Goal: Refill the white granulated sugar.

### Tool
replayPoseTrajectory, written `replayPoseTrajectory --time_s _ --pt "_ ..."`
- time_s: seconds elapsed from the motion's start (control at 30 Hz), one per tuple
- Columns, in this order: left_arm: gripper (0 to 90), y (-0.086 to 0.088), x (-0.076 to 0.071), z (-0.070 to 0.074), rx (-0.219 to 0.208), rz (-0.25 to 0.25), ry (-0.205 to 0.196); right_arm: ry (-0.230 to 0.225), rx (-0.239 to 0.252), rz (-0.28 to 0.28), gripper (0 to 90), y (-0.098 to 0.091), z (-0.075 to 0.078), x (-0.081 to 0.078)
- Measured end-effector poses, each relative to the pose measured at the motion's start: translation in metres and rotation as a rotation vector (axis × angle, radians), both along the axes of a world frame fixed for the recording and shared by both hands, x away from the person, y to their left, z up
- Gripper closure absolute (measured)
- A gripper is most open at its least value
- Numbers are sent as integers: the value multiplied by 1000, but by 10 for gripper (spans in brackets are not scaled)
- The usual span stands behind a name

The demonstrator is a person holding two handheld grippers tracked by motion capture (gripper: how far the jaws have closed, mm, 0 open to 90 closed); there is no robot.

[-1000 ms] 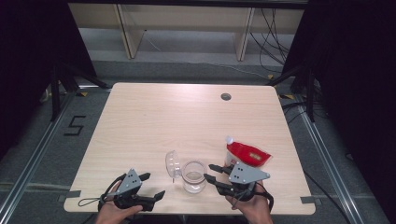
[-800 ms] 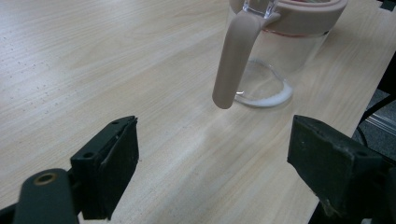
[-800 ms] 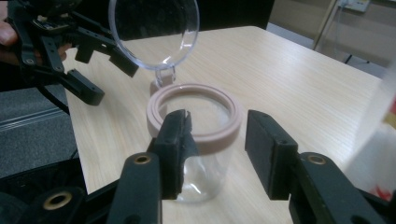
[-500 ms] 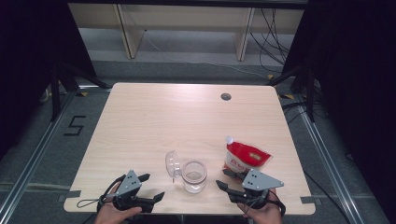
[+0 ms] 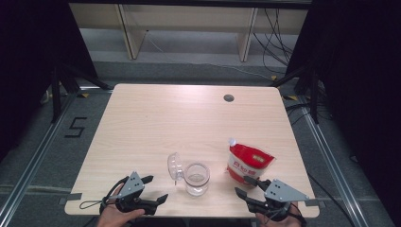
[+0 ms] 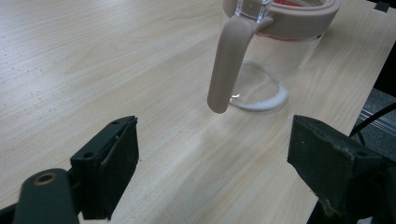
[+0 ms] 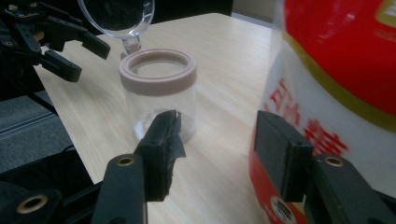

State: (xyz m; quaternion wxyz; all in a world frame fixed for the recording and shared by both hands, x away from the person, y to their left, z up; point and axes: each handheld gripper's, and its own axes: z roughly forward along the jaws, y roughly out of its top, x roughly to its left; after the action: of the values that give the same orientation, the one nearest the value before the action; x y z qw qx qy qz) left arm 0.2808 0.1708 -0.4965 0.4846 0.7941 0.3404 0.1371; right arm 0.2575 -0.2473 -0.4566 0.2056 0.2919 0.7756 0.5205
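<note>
A clear glass jar [image 5: 196, 178] with a pinkish rim stands near the table's front edge, its hinged clear lid [image 5: 174, 166] flipped open to the left. A red and white pouch [image 5: 248, 162] stands right of it. My left gripper [image 5: 156, 187] is open, left of the jar, which shows ahead of its jaws as the jar [image 6: 275, 56] with a hanging clasp [image 6: 226, 65]. My right gripper [image 5: 243, 185] sits just in front of the pouch; its jaws have just been opening and nothing lies between them. Past the right gripper [image 7: 219, 144] I see the jar [image 7: 159, 93] and the pouch [image 7: 345, 84] close at the right.
The wooden table [image 5: 189, 123] has a round cable hole [image 5: 229, 98] at the back right. The left gripper [image 7: 56, 37] shows beyond the jar in the right gripper view. Shelving and cables lie on the floor behind the table.
My right gripper has drawn back from the jar, moving right and toward the front edge, and its jaws stand wider. The left gripper, jar and pouch have not moved.
</note>
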Motion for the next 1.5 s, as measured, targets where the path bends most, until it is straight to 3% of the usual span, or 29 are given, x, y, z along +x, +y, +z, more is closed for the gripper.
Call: replayPoseTrajectory --time_s 0.03,0.2,0.27,0.37,0.4,0.47,0.5,0.53,0.57,0.63,0.67,0.73,0.87,0.9,1.0,1.07,1.1,1.13,1.17,1.3,1.33,1.43,1.5 --pt "161 0 0 0 -2 1 -3 19 -1 -5 494 -3 0 -3" --pt "161 0 -1 -2 -4 11 0 29 -23 -73 472 -21 -3 -12" --pt "161 3 0 0 23 -7 -18 40 -29 -102 468 -28 -5 -14" --pt "161 3 0 -1 14 -1 -21 57 -26 -146 435 -39 -7 -11" --pt "161 3 0 -1 15 -1 -20 38 -33 -145 415 -43 -9 -8" --pt "161 2 0 -1 17 0 -17 46 -29 -156 360 -47 -13 -3" --pt "161 0 -1 -2 -4 15 1 53 -32 -163 341 -49 -15 -1" --pt "160 0 -1 -2 10 13 -3 40 -35 -150 328 -51 -18 3" --pt "161 0 -2 -2 14 13 0 73 -18 -158 319 -50 -20 4" --pt "160 0 -1 -2 9 5 -4 50 -29 -140 309 -51 -23 11" --pt "160 0 -1 -2 11 9 -2 62 -20 -140 310 -48 -23 11" --pt "160 1 -1 -2 19 5 -8 22 -41 -105 331 -48 -24 19" --pt "160 0 0 -3 5 10 6 24 -21 -93 308 -46 -26 29" --pt "160 0 0 -3 2 12 7 4 -33 -84 306 -47 -27 33" --pt "160 -1 0 -3 5 8 6 22 -21 -98 294 -45 -30 38" --pt "160 -1 1 -4 7 2 7 57 3 -118 277 -44 -31 39" --pt "160 -2 1 -5 7 3 7 21 3 -101 277 -44 -32 43" --pt "160 -2 1 -5 8 3 5 26 6 -97 277 -44 -32 44" --pt "160 -2 1 -5 7 3 5 -14 -2 -64 277 -43 -33 48" --pt "160 -1 1 -5 -1 2 7 0 15 -66 308 -38 -34 49" --pt "159 -1 1 -4 -2 1 7 -40 11 -46 306 -38 -35 53" --pt "159 -1 1 -3 4 -3 -1 -3 23 -43 303 -32 -38 51" --pt "159 -1 2 -3 -4 -11 -11 -40 19 -35 301 -32 -39 55"
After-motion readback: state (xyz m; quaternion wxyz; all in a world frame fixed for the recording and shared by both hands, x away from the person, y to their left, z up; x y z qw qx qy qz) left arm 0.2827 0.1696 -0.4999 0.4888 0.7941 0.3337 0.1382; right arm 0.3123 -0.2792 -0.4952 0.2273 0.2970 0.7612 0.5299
